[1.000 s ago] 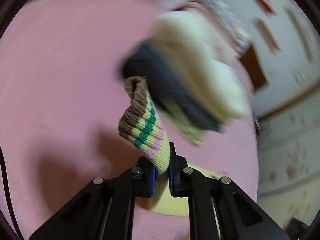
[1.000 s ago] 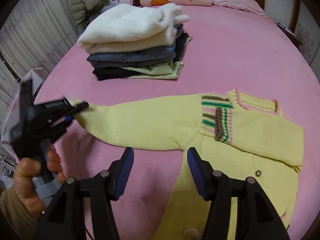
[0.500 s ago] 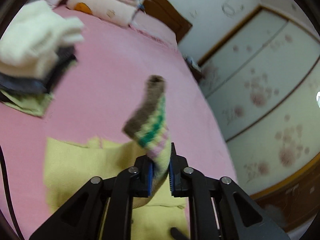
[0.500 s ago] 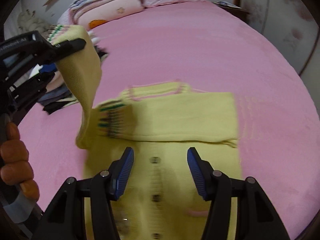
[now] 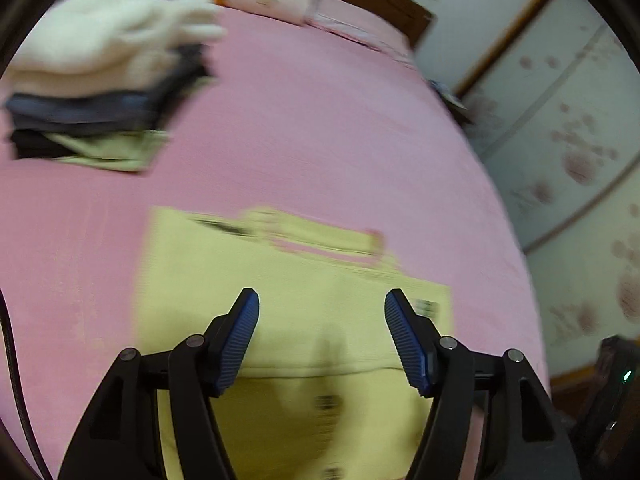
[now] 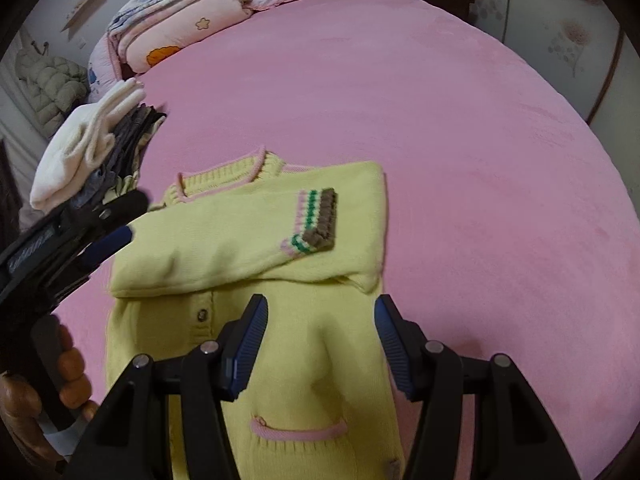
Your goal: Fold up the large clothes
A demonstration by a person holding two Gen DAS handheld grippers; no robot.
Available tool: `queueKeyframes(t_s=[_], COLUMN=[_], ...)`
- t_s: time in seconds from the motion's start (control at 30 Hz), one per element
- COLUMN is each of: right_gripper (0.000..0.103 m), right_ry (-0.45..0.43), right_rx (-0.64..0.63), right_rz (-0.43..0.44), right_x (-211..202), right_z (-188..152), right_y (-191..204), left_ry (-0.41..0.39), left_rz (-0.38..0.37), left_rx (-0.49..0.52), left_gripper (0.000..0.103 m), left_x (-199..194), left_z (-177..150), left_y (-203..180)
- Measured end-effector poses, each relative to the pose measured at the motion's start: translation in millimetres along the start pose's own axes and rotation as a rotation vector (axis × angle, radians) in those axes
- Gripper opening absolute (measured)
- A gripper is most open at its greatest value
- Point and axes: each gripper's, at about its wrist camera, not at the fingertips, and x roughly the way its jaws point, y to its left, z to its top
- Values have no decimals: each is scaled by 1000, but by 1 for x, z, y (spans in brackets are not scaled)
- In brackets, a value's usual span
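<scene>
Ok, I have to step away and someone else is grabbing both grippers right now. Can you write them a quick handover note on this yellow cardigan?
Left gripper: open, empty, hovering over the yellow cardigan.
Right gripper: open, empty, above the cardigan's front, near the button line.
The cardigan lies flat on the pink bed, collar away from you. Both sleeves are folded across the chest; the striped cuff lies on top.
The stack of folded clothes sits on the bed to the left of the cardigan.
Done: both sleeves folded in.
Left: probably fold the body from hem up to collar, then add it to the stack.
</scene>
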Motion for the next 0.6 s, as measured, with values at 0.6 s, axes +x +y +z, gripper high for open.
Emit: queueKeyframes(t_s=[0.6], right_gripper=[30], right_ry=[139], right_rx=[77], right_rz=[65], right_x=[100], right_z=[55], right_y=[-11], left_ry=[70], left_rz=[216], left_rx=[-58], left_gripper=[65], left_x=[39], left_z=[-2], left_y=[92])
